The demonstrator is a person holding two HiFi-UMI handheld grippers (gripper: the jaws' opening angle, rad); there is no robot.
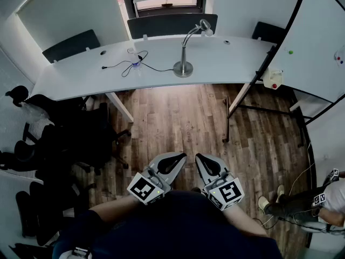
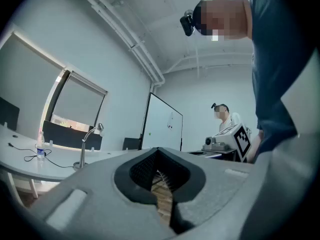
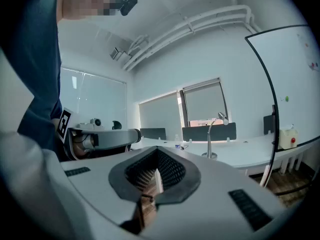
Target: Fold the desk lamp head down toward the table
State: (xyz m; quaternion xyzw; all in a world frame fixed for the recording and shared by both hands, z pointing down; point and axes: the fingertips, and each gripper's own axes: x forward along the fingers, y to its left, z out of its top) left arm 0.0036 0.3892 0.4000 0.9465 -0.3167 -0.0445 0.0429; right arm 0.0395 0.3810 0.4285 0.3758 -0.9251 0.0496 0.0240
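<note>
— What sort of place is this?
— An office. There's a long white desk with dark divider panels, black swivel chairs, a whiteboard and roller blinds over the windows.

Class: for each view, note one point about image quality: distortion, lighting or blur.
Head view: wide-angle lens bends the long white desk into an arc. Left gripper view: dark vignette at the corners; white ceiling pipes look bowed. Right gripper view: the silver gooseneck desk lamp stands against a bright window.
</note>
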